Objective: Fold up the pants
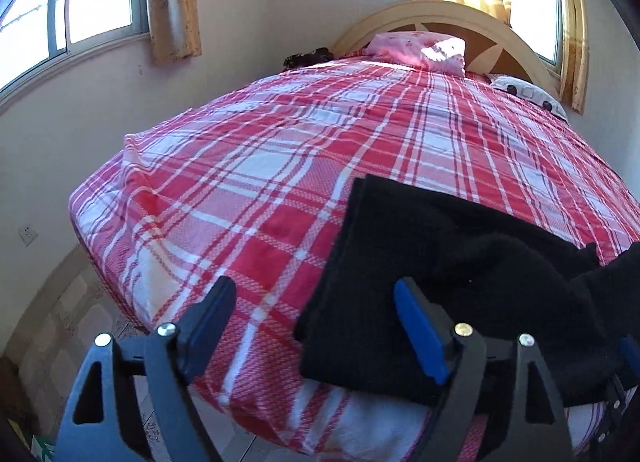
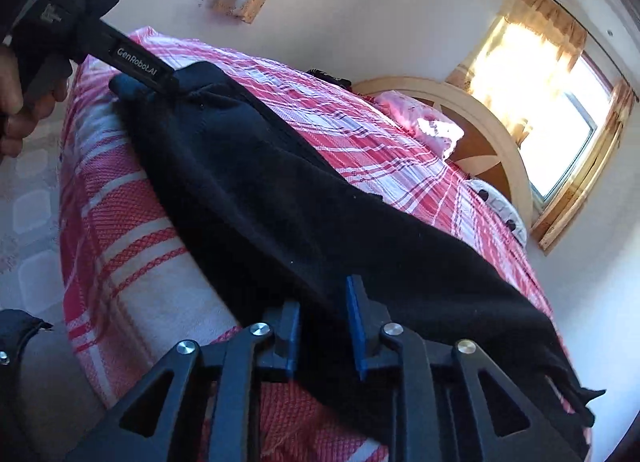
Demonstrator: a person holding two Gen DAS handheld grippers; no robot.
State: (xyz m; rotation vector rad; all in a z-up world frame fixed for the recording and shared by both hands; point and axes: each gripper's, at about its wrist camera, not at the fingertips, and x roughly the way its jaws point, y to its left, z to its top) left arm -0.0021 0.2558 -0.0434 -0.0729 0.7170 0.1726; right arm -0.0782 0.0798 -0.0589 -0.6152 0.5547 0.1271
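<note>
A: The left gripper (image 1: 316, 326) is spread wide with nothing pinched; the right gripper (image 2: 322, 332) is parted slightly, cloth apparently released.

B: The black pants (image 2: 280, 198) are laid folded at the bed (image 1: 224, 198) edge. Probably another fold; fresh grips needed.

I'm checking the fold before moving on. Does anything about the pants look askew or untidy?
Yes. The black pants lie slanted near the bed edge, bunched and lumpy instead of flat, with a loose end hanging past the mattress side. Nothing looks damaged or spilled.
</note>
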